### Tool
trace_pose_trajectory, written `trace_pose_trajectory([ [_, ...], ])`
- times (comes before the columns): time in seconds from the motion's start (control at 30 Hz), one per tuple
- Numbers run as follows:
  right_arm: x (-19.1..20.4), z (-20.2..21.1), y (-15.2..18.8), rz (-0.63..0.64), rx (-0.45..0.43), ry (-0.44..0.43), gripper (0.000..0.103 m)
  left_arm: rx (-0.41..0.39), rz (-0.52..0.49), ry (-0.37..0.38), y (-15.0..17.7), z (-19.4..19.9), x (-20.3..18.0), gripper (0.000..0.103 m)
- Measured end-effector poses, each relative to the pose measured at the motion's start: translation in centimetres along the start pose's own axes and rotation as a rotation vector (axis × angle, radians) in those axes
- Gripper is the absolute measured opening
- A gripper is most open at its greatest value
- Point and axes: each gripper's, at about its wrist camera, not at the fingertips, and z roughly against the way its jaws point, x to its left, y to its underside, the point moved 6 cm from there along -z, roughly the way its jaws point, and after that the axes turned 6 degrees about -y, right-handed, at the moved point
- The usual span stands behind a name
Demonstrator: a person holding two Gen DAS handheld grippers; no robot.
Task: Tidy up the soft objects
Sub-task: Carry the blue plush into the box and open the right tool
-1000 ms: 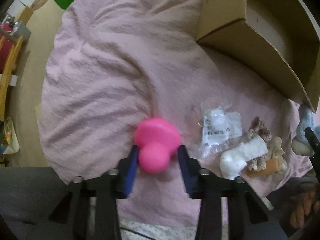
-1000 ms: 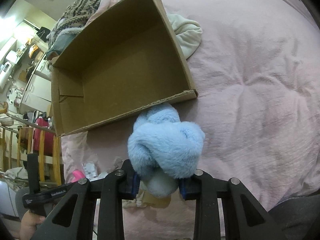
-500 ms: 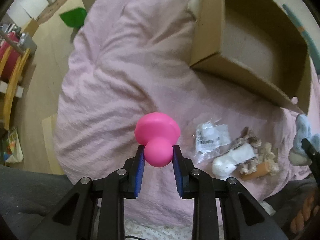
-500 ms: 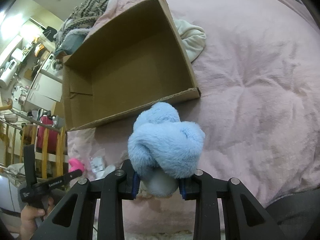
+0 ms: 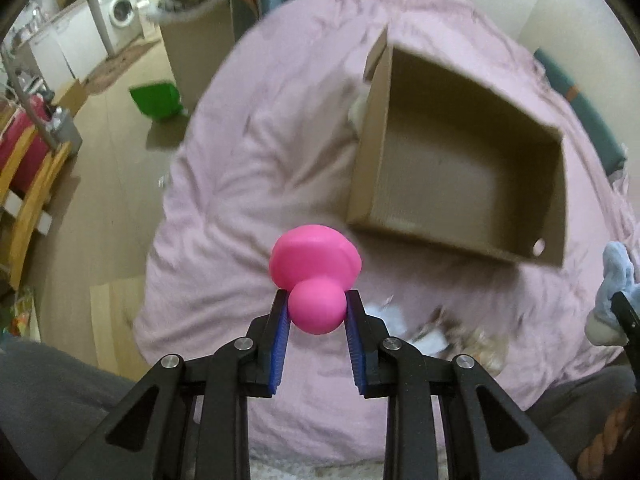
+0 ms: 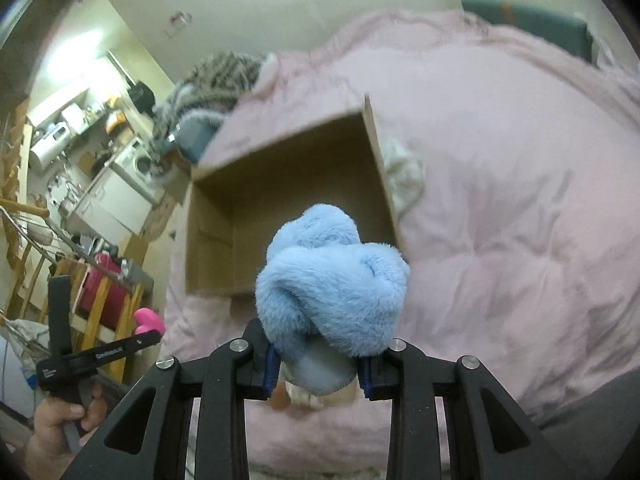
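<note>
Both grippers are loaded and up off the bed. The left gripper [image 5: 316, 312] is clamped on the ball end of a pink mushroom-shaped toy [image 5: 314, 266], with the wide cap pointing forward past the fingertips, so the toy's long axis runs straight along the fingers. The right gripper [image 6: 316, 364] is pinched on the base of a fluffy blue plush [image 6: 334, 284], whose bulk sticks out forward and up from the jaws. The target looks to be the open cardboard box [image 5: 372, 152] on the pink duvet [image 5: 256, 184]. From the left gripper the box sits ahead and to the right, with its near wall just past the toy's cap and its long axis running off to the right. From the right gripper the box [image 6: 208, 232] is dead ahead and slightly left, its mouth directly behind the plush, so my read is the right hand is nearer and better lined up for a drop; the left needs a rightward swing first. Inside looks bare, though the plush hides part of the floor. Leftover small items [image 5: 452, 332] lie blurred on the duvet below and right of the left gripper, too smeared to identify. One risk is both hands converging on the same opening.
</note>
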Motion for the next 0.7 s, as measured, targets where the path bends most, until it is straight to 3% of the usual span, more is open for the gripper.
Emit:
trace_pose_trajectory([
  [0.27, 0.4, -0.3, -4.4, 0.042, -0.091, 0.008, 0.032, -0.189, -0.081, -0.004, -5.0, 3.2, -2.7, 0.024],
  [0.47, 0.6, -3.3, -6.3, 0.062, -0.087, 0.028, 0.032, -0.216, -0.140, 0.006, -7.6, 1.2, -5.3, 0.024],
  [0.7, 0.6, -8.1, -4.6, 0.107, 0.011, 0.057, 0.032, -0.226, -0.195, 0.026, -8.1, -2.8, -8.4, 0.024],
])
